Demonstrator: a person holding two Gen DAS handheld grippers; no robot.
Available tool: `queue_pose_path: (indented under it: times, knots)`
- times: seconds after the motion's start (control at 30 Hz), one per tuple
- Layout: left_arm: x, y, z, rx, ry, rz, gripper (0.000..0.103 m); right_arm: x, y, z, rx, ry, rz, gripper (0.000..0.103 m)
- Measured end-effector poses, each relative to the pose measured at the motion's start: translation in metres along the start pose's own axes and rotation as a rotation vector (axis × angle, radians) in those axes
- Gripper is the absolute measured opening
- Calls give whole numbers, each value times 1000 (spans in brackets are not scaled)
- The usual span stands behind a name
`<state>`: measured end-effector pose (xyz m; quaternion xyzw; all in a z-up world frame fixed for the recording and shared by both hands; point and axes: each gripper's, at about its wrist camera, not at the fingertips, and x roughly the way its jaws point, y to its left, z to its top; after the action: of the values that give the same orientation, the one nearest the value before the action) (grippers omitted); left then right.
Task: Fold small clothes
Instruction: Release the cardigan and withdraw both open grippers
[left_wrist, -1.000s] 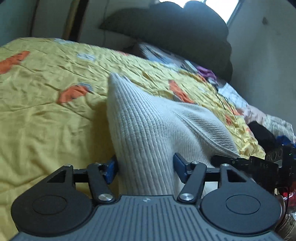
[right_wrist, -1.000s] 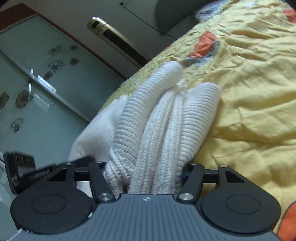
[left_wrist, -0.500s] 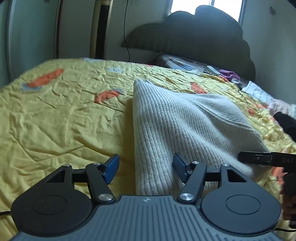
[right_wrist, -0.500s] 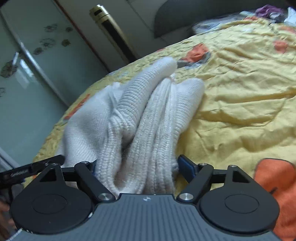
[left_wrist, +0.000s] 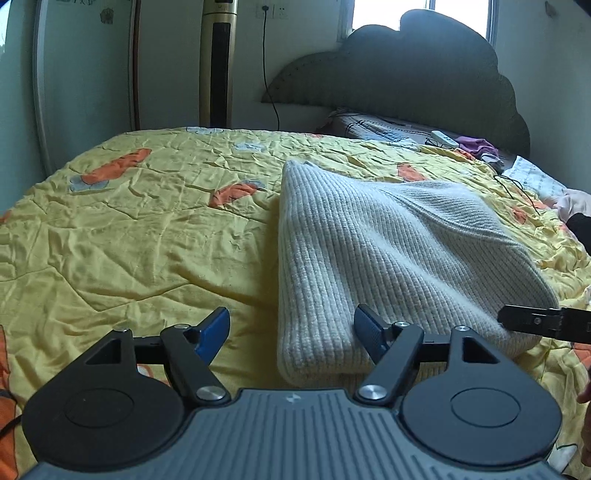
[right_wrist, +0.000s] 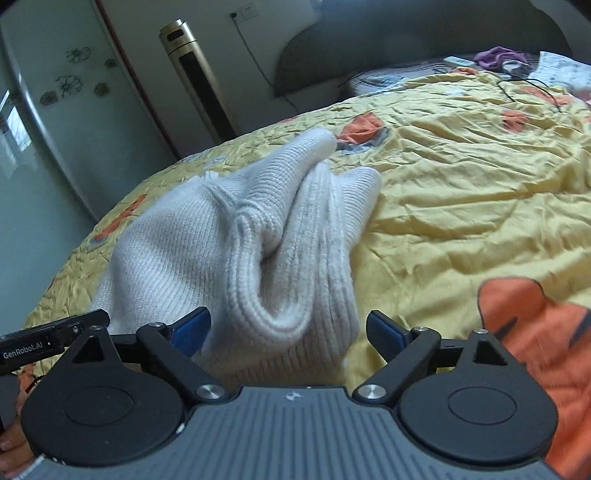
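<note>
place: my bedroom at home, pretty lived-in
bed: big one under a wrinkly yellow quilt (left_wrist: 129, 236) with orange and grey patches
headboard: dark padded headboard (left_wrist: 424, 85) with a scalloped, cloud-like top, against the wall
window: daylight from the window (left_wrist: 388, 14) right above it
corner: tall gold tower unit (right_wrist: 195, 81), looks like a standing AC, wall socket with a cord just beside it
doors: frosted sliding panel (right_wrist: 70, 92) with little flower decals
clutter: purple clothes (left_wrist: 476, 144) and a power strip up by the headboard
</note>
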<state>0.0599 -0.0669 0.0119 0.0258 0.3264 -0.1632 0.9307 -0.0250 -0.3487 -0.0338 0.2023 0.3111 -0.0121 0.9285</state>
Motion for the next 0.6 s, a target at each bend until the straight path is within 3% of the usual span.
queue_pose_path:
  times: [0.6]
  knots:
    - [-14,0,-14,-2,-8,33,79,-14,15,-23,-80,18,-69,102]
